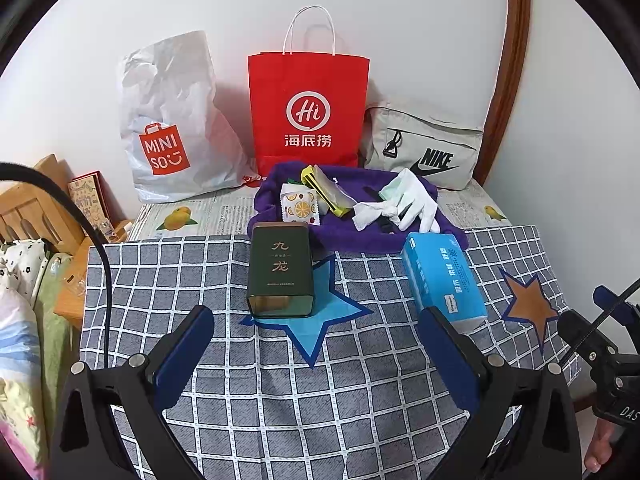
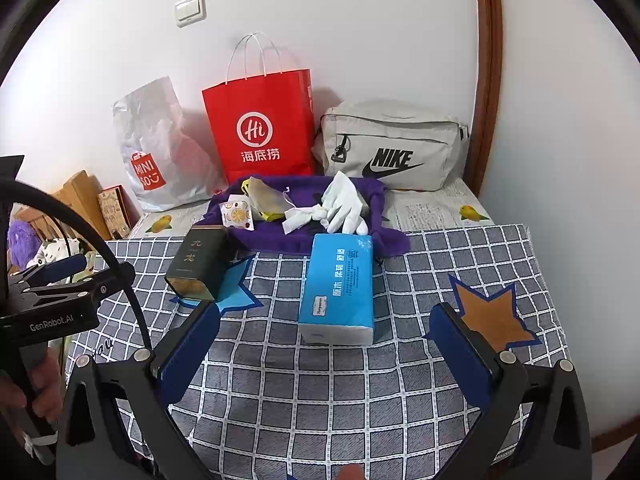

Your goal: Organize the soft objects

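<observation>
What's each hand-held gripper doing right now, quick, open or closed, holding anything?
Left hand-held gripper: open, holding nothing, above the checked cloth.
Right hand-held gripper: open, holding nothing, just short of the blue tissue pack.

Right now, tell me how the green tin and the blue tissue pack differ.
The green tin is dark, rigid and stands upright on the blue star; the blue tissue pack is bright, soft-wrapped and lies flat on the checked cloth. Both sit in front of the purple towel, untouched, with both grippers' jaws open.
</observation>
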Motion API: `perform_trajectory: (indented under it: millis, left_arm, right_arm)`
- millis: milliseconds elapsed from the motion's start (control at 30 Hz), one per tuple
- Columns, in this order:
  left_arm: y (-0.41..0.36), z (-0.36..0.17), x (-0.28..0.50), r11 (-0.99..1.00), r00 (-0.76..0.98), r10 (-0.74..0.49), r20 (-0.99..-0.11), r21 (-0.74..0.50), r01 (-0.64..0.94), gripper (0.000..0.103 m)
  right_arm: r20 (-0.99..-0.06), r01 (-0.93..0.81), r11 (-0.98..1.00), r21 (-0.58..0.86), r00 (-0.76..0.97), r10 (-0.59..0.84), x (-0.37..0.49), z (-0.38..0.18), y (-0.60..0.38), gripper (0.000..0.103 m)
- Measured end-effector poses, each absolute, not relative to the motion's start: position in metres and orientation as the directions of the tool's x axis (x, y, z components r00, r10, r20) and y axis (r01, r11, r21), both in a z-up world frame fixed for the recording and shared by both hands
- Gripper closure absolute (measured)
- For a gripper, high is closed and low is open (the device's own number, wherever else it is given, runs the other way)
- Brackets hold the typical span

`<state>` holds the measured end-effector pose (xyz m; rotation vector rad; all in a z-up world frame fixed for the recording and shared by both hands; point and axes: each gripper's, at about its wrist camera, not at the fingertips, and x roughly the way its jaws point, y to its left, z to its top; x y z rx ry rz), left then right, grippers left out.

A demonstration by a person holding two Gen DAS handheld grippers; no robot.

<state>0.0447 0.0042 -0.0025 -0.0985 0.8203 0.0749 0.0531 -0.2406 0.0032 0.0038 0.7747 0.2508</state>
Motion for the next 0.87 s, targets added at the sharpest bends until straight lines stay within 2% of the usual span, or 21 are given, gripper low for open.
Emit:
perform_trajectory:
  millis: [867]
  left_arm:
    - [0.0017, -0.0041, 0.0454, 0.993, 0.690, 0.025, -0.724, -0.062, -0.101, 0.000]
  right_arm:
    - [-0.688, -0.223, 0.969, 0.103, 0.688, 0.231, 0.0503, 0.0051, -0.2413, 0.000]
